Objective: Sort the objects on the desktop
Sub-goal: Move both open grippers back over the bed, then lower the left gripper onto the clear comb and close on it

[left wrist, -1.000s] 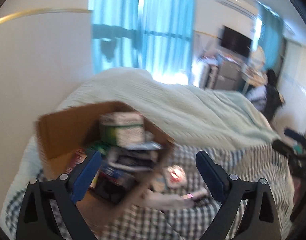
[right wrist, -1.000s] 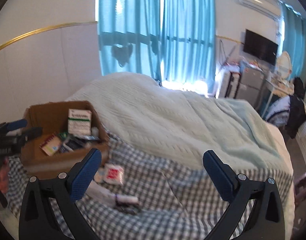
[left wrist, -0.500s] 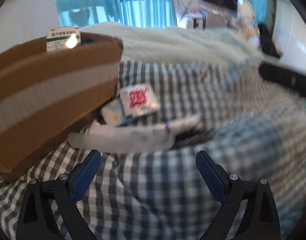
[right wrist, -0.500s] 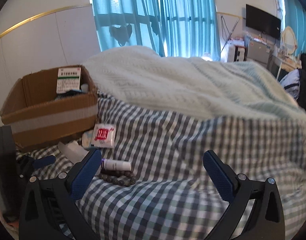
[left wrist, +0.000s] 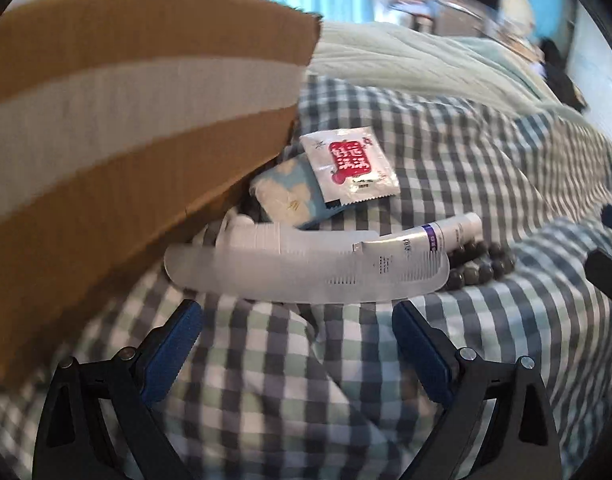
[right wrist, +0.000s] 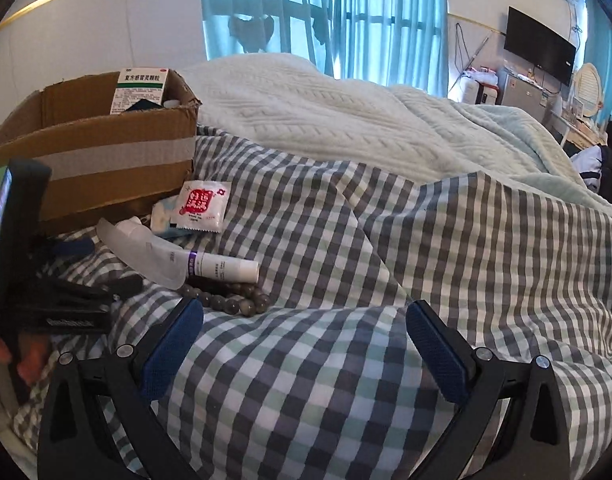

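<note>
A clear plastic comb [left wrist: 306, 272] lies on the checked sheet just ahead of my open, empty left gripper [left wrist: 298, 320]. Behind it are a white tube with a purple band [left wrist: 437, 236], a string of dark beads [left wrist: 477, 266], a white sachet with a red label [left wrist: 349, 166] and a pale blue packet [left wrist: 286, 196]. The cardboard box [left wrist: 118, 112] stands at the left. In the right wrist view my open right gripper [right wrist: 304, 316] hovers over the sheet, with the beads [right wrist: 230, 300], tube [right wrist: 226, 268], comb [right wrist: 142, 252], sachet [right wrist: 202, 206] and box [right wrist: 106, 160] to its left.
The box holds a green and white medicine carton [right wrist: 140, 90] and other items. A pale knitted blanket [right wrist: 345, 112] is heaped behind the checked sheet [right wrist: 425, 240]. The left gripper's body [right wrist: 46, 296] shows at the left edge. Curtains, a television and furniture are far behind.
My left gripper has dropped from above the box and moved in close to the comb. My right gripper has lowered and moved forward toward the sheet.
</note>
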